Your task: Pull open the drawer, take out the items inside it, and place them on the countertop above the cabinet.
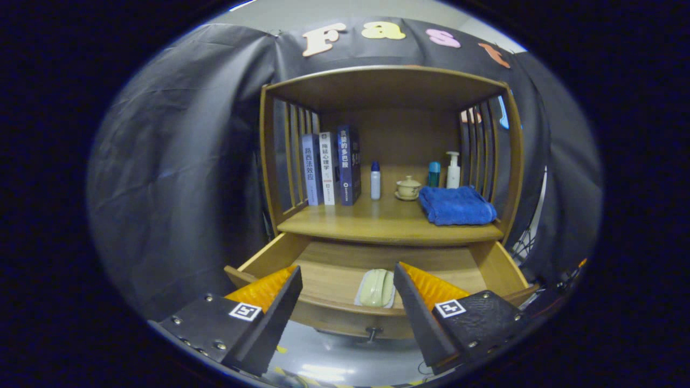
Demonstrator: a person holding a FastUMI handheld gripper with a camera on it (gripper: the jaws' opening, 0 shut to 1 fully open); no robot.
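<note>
- Drawer (329, 280) of the wooden cabinet (517, 178) stands pulled open below the countertop (388, 226), its small knob (372, 334) showing at the front.
- Gripper (347, 283) hangs over the open drawer with its fingers spread wide apart and nothing held between them.
- Pale green item in a clear wrapper (375, 288) lies on the drawer floor, near the front wall, between the fingers and close beside the right one; I cannot tell what it is, and no writing on it can be made out.
- Three books (331, 167) stand upright at the left of the countertop, against the slatted side; their spines carry Chinese titles, too small to read with certainty.
- White bottle with a blue cap (375, 181) stands just right of the books.
- Cream lidded cup on a saucer (408, 188) sits near the middle back.
- Teal bottle (434, 174) and a white pump bottle (453, 170) stand side by side behind a folded blue towel (456, 205), which lies at the right end of the countertop; any labels on the bottles are unreadable.
- Each finger mount bears a square black-and-white marker (245, 311).
</note>
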